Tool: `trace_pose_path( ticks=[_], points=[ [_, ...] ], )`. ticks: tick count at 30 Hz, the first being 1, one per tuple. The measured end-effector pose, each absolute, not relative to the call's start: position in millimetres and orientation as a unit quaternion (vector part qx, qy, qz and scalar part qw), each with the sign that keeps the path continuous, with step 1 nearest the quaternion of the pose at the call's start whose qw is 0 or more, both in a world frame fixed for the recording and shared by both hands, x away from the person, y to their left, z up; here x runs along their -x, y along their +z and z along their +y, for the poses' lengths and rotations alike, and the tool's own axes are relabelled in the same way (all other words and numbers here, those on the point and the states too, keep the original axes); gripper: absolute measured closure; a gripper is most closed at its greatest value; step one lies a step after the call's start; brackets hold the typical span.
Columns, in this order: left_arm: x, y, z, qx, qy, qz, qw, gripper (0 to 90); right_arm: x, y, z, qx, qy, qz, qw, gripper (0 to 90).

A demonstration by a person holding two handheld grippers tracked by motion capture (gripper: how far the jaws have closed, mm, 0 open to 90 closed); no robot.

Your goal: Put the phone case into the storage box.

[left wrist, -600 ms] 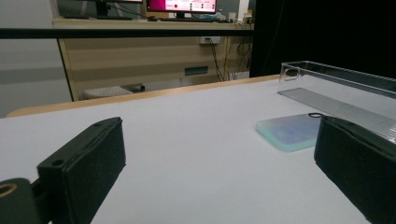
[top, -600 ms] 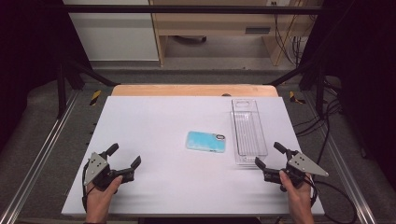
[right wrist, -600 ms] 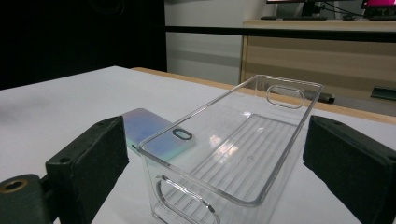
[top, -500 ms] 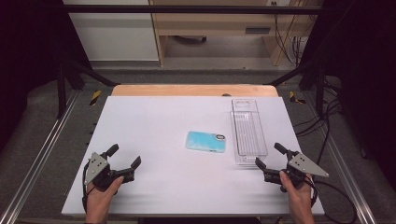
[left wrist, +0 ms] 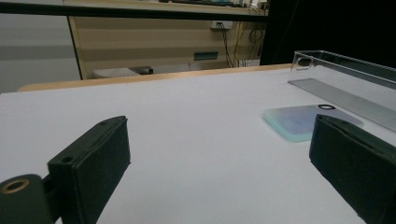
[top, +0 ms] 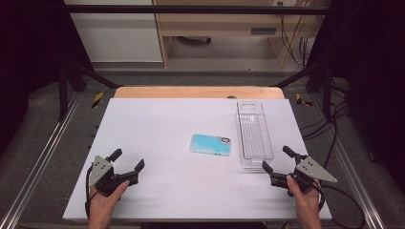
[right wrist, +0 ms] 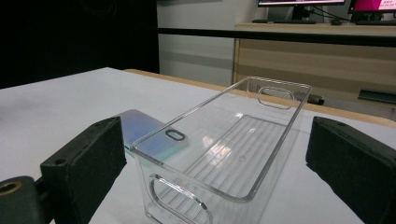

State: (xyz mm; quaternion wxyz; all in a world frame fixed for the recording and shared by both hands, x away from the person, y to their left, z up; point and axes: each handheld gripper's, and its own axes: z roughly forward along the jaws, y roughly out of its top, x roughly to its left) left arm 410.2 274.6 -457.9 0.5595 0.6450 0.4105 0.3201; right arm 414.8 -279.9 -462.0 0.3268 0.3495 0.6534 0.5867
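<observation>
On the white table (top: 157, 124): one pale blue phone (top: 211, 144), lying flat near the centre; one clear plastic bin (top: 254, 134), just to its right. Left gripper (top: 127, 167), near corner, jaws spread, holding nothing. Right gripper (top: 276, 159), jaws spread, facing the bin's near end.

Black tongs (top: 125, 162), grey three-cornered plates, trailing cables
</observation>
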Motion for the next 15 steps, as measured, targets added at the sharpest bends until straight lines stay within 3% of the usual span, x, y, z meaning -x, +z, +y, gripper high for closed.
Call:
trace_pose_path(
  ticks=[15],
  points=[
    [-422,-444,247,-0.657,0.288,0.408,0.565,3.9,-417,-462,-278,-0.353,0.584,0.655,0.326,4.1]
  ],
)
